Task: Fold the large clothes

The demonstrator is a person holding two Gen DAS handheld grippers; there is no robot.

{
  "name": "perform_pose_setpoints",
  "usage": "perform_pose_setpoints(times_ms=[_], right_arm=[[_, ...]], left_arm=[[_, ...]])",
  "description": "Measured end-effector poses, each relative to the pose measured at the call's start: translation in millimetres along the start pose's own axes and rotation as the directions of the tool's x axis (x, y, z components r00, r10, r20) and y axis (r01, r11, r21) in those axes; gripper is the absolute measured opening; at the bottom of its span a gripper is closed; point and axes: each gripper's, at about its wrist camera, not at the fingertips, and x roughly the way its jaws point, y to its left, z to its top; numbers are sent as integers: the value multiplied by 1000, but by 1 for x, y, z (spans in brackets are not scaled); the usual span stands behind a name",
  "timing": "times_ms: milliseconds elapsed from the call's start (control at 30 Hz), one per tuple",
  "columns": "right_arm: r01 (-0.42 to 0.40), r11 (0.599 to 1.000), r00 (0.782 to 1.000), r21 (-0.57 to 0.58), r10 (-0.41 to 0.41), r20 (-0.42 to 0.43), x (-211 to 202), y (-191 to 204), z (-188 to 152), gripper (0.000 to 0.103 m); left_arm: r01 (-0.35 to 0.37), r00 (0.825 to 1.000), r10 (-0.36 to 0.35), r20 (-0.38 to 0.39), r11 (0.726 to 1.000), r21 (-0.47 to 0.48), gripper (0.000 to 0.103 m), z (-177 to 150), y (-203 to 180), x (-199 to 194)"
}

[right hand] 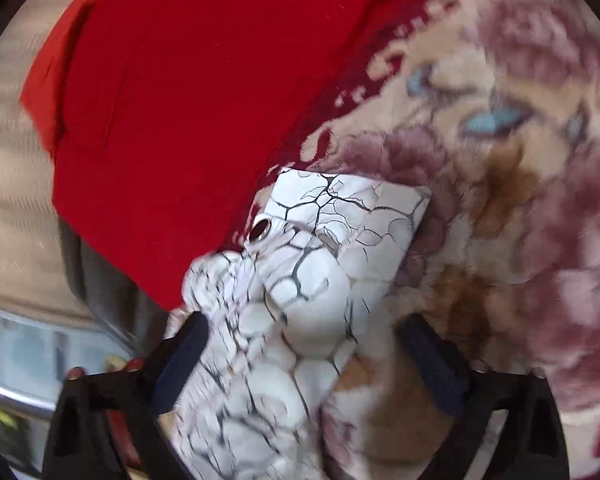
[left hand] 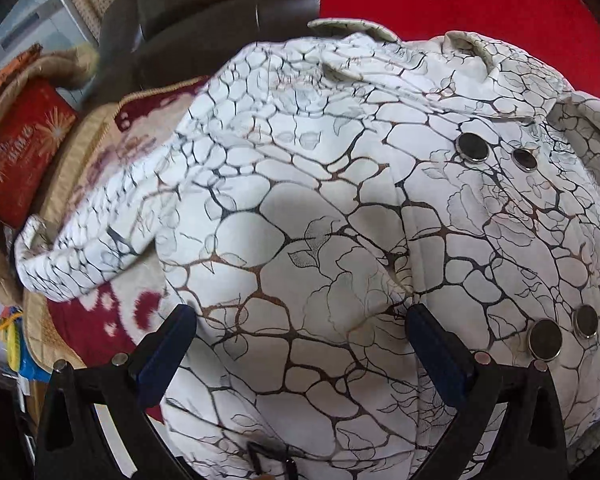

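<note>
A white coat [left hand: 320,208] with a black crackle print and round metal buttons lies spread on a floral blanket [left hand: 112,320]. One sleeve [left hand: 80,248] lies out to the left. My left gripper [left hand: 300,332] hovers over the coat's front, jaws wide apart, holding nothing. In the right wrist view a sleeve or edge of the same coat [right hand: 320,264], with one snap button [right hand: 260,230], lies between the fingers of my right gripper [right hand: 304,344]. Its jaws stand wide apart and do not pinch the cloth. The right view is blurred.
A red garment [left hand: 460,0] lies beyond the coat and shows in the right wrist view [right hand: 188,100] too. A dark brown sofa back [left hand: 220,4] stands behind. A red box [left hand: 20,160] and bags sit at the left. The floral blanket [right hand: 520,160] covers the surface.
</note>
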Motion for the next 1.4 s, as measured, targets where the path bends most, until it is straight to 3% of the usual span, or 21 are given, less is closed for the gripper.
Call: perform_pose_setpoints(times_ms=[100,133,167,200,333,433,600,700,833,967,1033,1100,1200,1300,1400], right_arm=[[-2,1000,1000,6,2,25,17,1,7,87],[6,1000,999,6,-6,32,19,1,8,78],[15,1000,999,-2,-15,49,23,4,11,68],[15,1000,999,-20,-14,50,27,7,16,42],[42,993,997,-114,-34,72,25,28,15,35],[25,963,987,-267,19,162,2,72,-7,33],[-59,875,980,-480,142,138,-5,146,-59,33],[-153,798,978,-583,208,27,10,192,-113,33],[-263,721,964,-641,217,-152,52,223,-190,33],[-330,693,930,-642,122,-347,97,223,-253,36],[-317,683,916,-659,41,-398,110,215,-271,54],[-297,670,927,-680,30,-375,106,210,-272,56],[-254,697,960,-671,96,-264,77,202,-234,64],[-173,716,985,-676,135,-109,37,185,-191,64],[-129,759,991,-639,111,-69,39,162,-150,64]], left_arm=[[75,996,-79,-37,993,-86,103,-1,13,7],[96,994,-102,-43,989,-110,103,-2,18,10],[112,992,-118,-46,986,-127,103,-3,21,11],[124,990,-132,-48,982,-140,103,-5,23,12],[128,989,-136,-63,984,-127,103,-6,24,11],[125,987,-134,-86,986,-107,103,1,27,1],[68,997,-63,46,991,-113,103,-1,49,-37],[60,993,-42,109,984,-167,103,-2,78,-59],[16,984,23,178,977,-212,103,-14,115,-88],[-5,977,53,205,973,-231,103,-17,138,-95],[44,978,7,208,970,-237,103,-17,143,-94],[104,976,-51,212,964,-246,103,-11,141,-92],[233,960,-178,217,938,-258,103,5,128,-82],[359,927,-310,211,897,-259,103,33,106,-70],[426,900,-382,210,872,-240,103,70,79,-63]])
